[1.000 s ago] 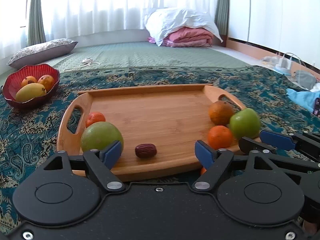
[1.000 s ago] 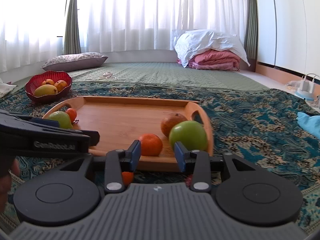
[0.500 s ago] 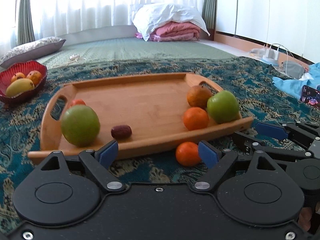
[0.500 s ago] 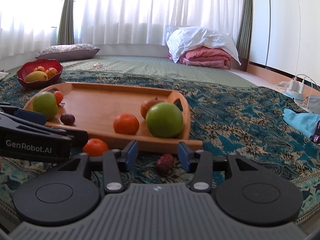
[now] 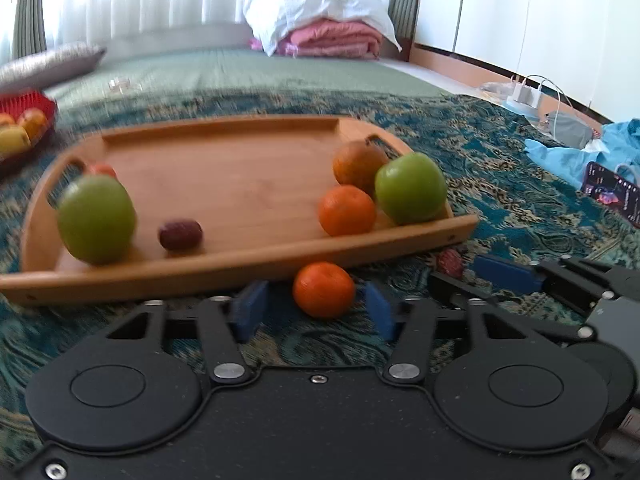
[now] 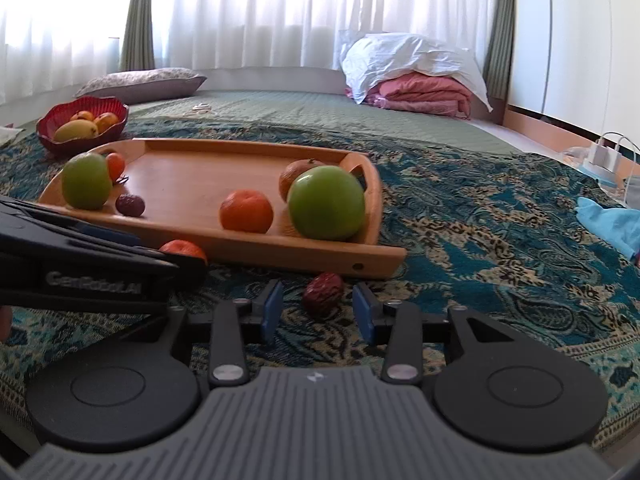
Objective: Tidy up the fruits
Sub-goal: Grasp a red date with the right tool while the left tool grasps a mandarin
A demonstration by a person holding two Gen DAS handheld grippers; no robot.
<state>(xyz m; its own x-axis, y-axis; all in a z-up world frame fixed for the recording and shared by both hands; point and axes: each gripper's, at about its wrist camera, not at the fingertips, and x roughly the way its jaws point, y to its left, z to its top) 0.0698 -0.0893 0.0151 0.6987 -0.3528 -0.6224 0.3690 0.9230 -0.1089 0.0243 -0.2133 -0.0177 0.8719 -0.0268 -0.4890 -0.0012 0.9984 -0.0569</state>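
Note:
A wooden tray [image 5: 240, 184] [image 6: 192, 176] lies on the patterned blanket with two green apples [image 5: 410, 193] [image 5: 96, 224], an orange [image 5: 346, 210], a brownish fruit [image 5: 358, 162], a small tomato [image 6: 116, 165] and a red date [image 5: 180, 234]. A loose orange [image 5: 324, 289] lies on the blanket in front of the tray, between the open jaws of my left gripper [image 5: 314, 312], untouched. A loose red date [image 6: 323, 293] lies between the open jaws of my right gripper [image 6: 318, 310], untouched. The left gripper partly hides the loose orange [image 6: 184, 249] in the right wrist view.
A red bowl [image 6: 82, 128] with a mango and other fruit stands far left behind the tray. A grey pillow [image 6: 140, 82] and folded bedding [image 6: 416, 76] lie at the back. Blue cloth [image 5: 580, 152], a phone [image 5: 614, 196] and chargers [image 5: 528, 96] lie right.
Both grippers have pulled back from the tray and dropped low to the blanket. The loose orange now sits between the left jaws and the loose date between the right jaws.

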